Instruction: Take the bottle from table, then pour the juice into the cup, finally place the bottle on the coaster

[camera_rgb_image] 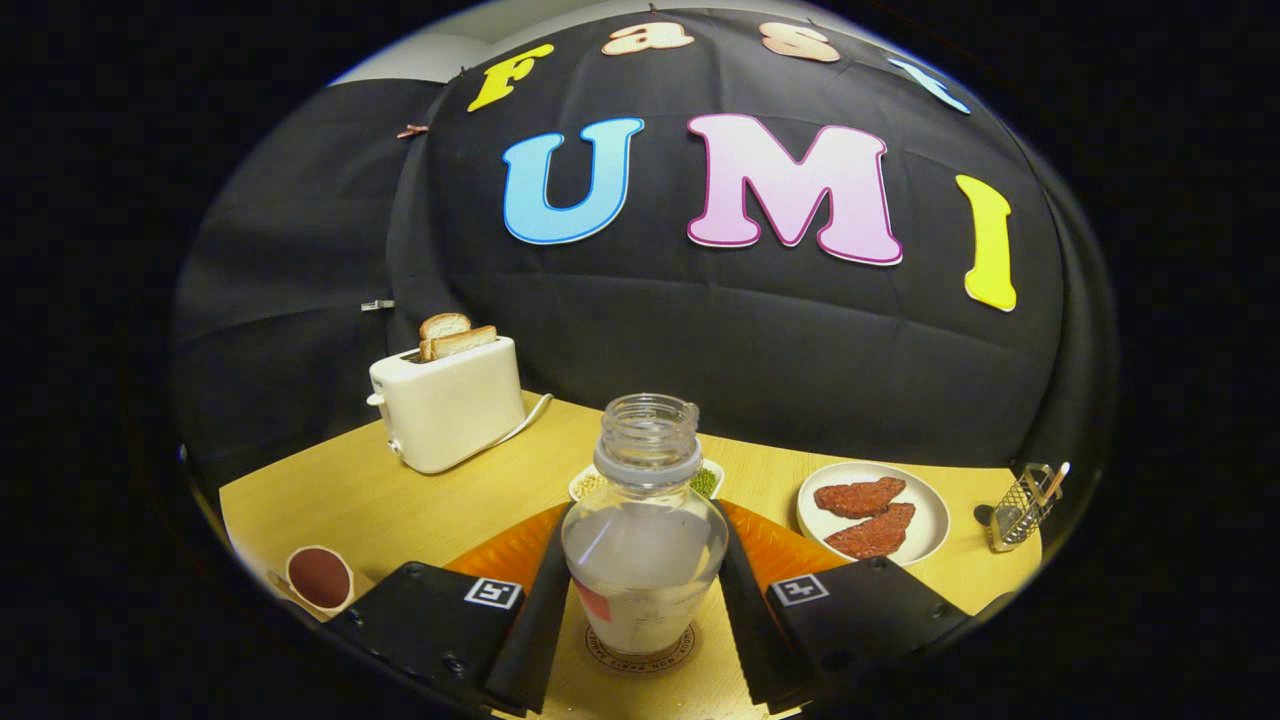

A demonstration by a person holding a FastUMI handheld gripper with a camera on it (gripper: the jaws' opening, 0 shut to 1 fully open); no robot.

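Between the two black fingers of the gripper (645,610) stands a clear, capless bottle (645,540), upright on a round coaster (640,655); both fingers press its rounded sides. At 8 o'clock sits a cup (319,578) of dark juice on the wooden surface (400,510). At 11 o'clock is a white toaster (450,405), at 2 o'clock a white plate (930,515) with red patties.

The open-necked bottle (645,540) is standing on the coaster (640,655), filling the gap between the fingers (535,600). Beyond it, a small dish (712,478) is blocking the way straight ahead. Bare counter (400,505) is lying open between the toaster (447,405) and the cup (319,578); the steak plate (925,505) and wire holder (1020,508) are crowding the other side.
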